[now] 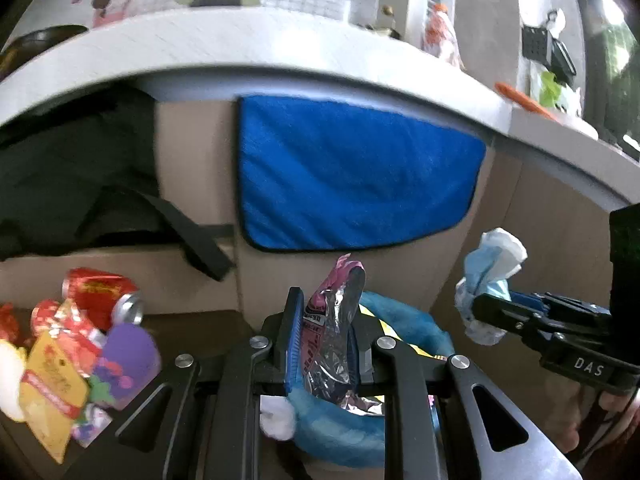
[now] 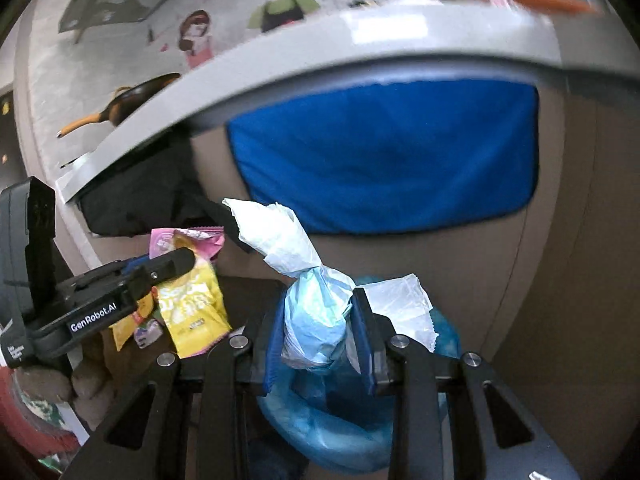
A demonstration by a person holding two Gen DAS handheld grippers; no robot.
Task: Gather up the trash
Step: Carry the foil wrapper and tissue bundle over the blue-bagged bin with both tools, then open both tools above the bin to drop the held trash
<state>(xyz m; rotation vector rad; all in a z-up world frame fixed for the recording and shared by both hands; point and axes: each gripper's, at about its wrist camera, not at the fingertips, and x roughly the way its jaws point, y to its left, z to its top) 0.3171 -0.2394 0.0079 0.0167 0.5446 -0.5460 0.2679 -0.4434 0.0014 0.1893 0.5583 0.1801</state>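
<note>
Silver foil lines the pink snack wrapper (image 1: pixel 334 336) pinched upright in the nearly closed left gripper (image 1: pixel 320 340), above the blue-lined trash bin (image 1: pixel 404 320). The right gripper (image 2: pixel 320 328) clamps a crumpled white and pale-blue tissue wad (image 2: pixel 312 312) over the same bin. More wrappers and red cans (image 1: pixel 100 294) lie left, below a blue cloth (image 1: pixel 356 176).

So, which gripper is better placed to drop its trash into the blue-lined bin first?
Probably the left gripper: its foil wrapper hangs directly over the bin. The right gripper, holding crumpled tissue, appears off to the side.
</note>
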